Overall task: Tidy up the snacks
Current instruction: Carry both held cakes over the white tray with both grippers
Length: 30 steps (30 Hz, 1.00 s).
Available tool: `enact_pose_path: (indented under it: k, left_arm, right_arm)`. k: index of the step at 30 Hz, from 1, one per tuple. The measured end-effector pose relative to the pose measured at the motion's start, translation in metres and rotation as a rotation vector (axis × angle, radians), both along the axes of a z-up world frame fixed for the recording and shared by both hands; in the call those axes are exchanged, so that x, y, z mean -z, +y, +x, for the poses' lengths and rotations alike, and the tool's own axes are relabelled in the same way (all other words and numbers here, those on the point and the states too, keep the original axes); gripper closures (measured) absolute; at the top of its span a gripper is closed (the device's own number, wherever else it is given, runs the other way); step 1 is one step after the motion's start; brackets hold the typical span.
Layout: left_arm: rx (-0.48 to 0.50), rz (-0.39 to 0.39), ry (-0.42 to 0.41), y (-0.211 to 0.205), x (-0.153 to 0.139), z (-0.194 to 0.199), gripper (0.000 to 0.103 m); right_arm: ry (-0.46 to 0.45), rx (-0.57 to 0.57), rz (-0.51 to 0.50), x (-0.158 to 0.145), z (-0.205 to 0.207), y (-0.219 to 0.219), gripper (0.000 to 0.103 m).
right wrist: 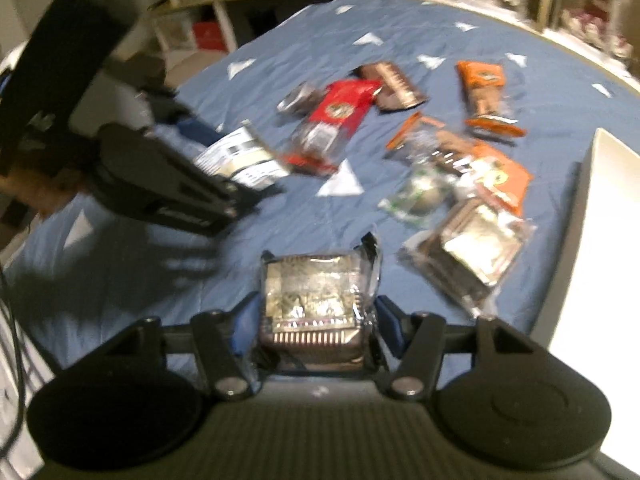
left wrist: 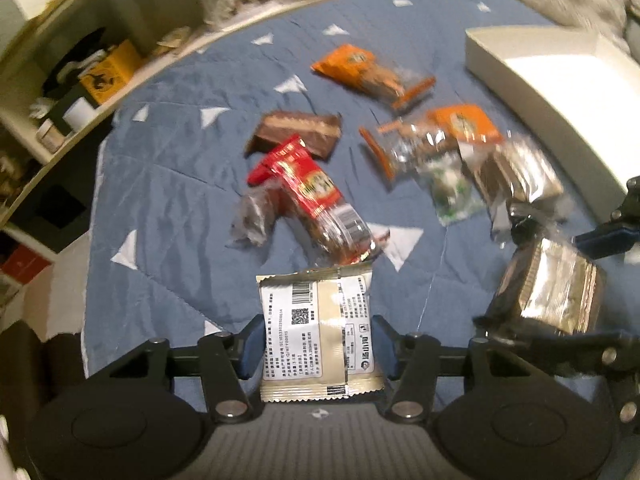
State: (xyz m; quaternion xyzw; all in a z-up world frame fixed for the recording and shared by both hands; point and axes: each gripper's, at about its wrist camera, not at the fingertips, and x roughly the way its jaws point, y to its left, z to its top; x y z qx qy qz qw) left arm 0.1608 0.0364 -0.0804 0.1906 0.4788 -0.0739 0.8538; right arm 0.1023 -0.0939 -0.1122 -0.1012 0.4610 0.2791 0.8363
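Observation:
My left gripper [left wrist: 318, 344] is shut on a cream snack packet [left wrist: 318, 332] with a barcode, held above the blue quilt [left wrist: 160, 208]. My right gripper [right wrist: 316, 320] is shut on a clear-wrapped brown wafer pack [right wrist: 314, 300]; it also shows at the right of the left wrist view [left wrist: 548, 288]. Loose snacks lie on the quilt: a red packet [left wrist: 308, 188], a brown bar [left wrist: 300, 130], two orange packets [left wrist: 370, 70] [left wrist: 464, 124], a green-white packet [left wrist: 448, 188] and another wafer pack [left wrist: 516, 172].
A white box [left wrist: 560, 80] stands at the quilt's right side, also in the right wrist view [right wrist: 600, 240]. Shelves [left wrist: 60, 92] with boxes and jars run behind the bed's far edge. The left gripper [right wrist: 224, 184] shows in the right wrist view.

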Motion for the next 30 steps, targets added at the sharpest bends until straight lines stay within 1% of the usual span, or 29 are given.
enact_pose_path:
  k: [4,8,12,15,17,20,23,30]
  left_arm:
    - [-0.065,-0.060,-0.056,0.003,-0.018,-0.005,0.047]
    - [-0.130,-0.147,-0.117,0.003,-0.036,-0.008,0.047]
    - [-0.150,-0.192,-0.163,-0.011,-0.049,-0.011,0.047]
    - [-0.153,-0.238,-0.182,-0.025,-0.056,-0.010,0.047]
    - [-0.151,-0.262,-0.191,-0.034,-0.060,-0.009,0.047]
    - [-0.146,-0.315,-0.188,-0.051,-0.062,-0.007,0.047]
    - [-0.131,-0.364,-0.163,-0.072,-0.061,-0.003,0.047]
    - [-0.073,-0.421,-0.103,-0.131,-0.055,0.003,0.047]
  right_arm:
    - [-0.047,0.041,0.048,-0.018,0.000,-0.013,0.036]
    - [-0.107,0.103,0.090,-0.038,-0.002,-0.032,0.036]
    - [-0.168,0.179,0.130,-0.060,-0.002,-0.060,0.036]
    - [-0.214,0.249,0.121,-0.071,-0.002,-0.084,0.036]
    - [-0.226,0.291,0.119,-0.075,0.000,-0.099,0.036]
    - [-0.237,0.360,0.110,-0.077,-0.003,-0.119,0.036]
    - [-0.234,0.424,0.098,-0.076,-0.005,-0.137,0.036]
    - [-0.239,0.522,0.078,-0.077,-0.017,-0.173,0.036]
